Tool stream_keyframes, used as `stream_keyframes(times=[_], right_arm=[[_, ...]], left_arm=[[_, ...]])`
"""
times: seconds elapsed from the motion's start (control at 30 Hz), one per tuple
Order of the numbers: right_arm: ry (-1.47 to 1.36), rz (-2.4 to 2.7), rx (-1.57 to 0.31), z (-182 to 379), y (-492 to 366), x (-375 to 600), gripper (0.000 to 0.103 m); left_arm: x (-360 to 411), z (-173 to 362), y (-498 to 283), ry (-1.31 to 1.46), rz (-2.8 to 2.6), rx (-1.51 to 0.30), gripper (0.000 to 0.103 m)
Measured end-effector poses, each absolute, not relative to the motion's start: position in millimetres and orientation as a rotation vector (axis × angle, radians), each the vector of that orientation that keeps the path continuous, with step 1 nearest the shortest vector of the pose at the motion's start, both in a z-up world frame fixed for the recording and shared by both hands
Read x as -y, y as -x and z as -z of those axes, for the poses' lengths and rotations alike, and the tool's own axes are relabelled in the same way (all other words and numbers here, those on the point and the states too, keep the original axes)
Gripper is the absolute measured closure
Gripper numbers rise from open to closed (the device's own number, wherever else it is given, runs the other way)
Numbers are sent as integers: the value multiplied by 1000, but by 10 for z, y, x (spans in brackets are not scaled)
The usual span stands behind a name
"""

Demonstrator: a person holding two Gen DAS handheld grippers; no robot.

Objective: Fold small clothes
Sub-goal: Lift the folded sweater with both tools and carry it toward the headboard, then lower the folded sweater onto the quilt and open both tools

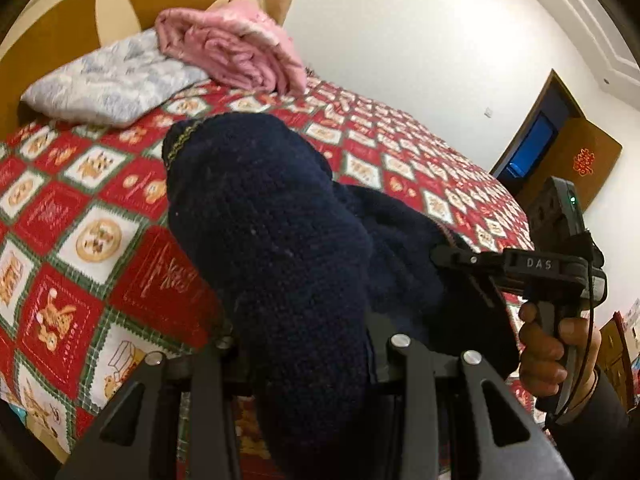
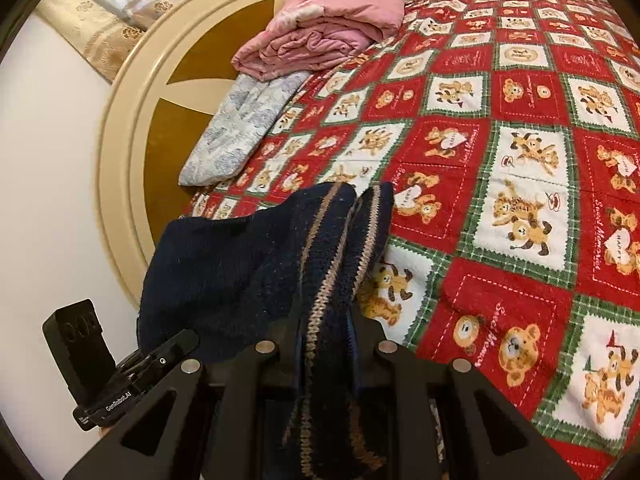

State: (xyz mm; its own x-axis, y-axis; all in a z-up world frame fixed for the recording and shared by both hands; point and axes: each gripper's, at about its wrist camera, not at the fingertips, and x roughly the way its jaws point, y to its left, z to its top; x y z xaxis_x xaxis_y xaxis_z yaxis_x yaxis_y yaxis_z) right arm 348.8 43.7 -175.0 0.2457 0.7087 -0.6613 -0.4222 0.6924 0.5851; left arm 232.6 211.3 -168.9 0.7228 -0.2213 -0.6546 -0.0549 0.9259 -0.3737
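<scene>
The right gripper [image 2: 326, 320] has its jaws clenched on the tan-striped edge of the navy knitted garment [image 2: 256, 256], which stands up between them and hides their tips. The left gripper [image 1: 308, 344] is buried in the same knit: a bulging fold of the garment [image 1: 272, 216] covers its jaws completely, so whether they are clamped or released cannot be made out. The garment hangs lifted between the two tools, above the bed's teddy-bear quilt [image 2: 520, 168].

Only the left view shows the right hand [image 1: 552, 356] wrapped round its handle, and an open door [image 1: 556, 140] in the far wall. The right view shows the striped hem plainly. Both show the pink folded blanket [image 2: 324, 28] lying on a pale grey pillow [image 2: 244, 124] against the round headboard [image 2: 132, 128].
</scene>
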Motion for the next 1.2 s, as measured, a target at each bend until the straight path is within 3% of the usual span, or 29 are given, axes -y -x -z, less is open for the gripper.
stream_keyframes(times=[0.5,0.87,1.0,1.13,1.2], right_arm=[[-248,-749,-1115,1964,-3551,-498,85],[-215,-696,-1135,2081,-3562,-518,83],[-123,-653,-1113,2045,-3518,-606,74],[-48,-598,-1085,2016,-3481,-631,53],[-61,-597,-1085,1986,-3444,-589,53]], left_arm=[[-2262,2050,-2262,412,78,-775,60],[-2246,2181,-2211,390,37,-726,50],[-2291,2205,-2238,390,-31,-727,28],[-2285,2194,-2213,366,-77,-730,19],[-2282,2176,-2185,370,-88,-734,19]])
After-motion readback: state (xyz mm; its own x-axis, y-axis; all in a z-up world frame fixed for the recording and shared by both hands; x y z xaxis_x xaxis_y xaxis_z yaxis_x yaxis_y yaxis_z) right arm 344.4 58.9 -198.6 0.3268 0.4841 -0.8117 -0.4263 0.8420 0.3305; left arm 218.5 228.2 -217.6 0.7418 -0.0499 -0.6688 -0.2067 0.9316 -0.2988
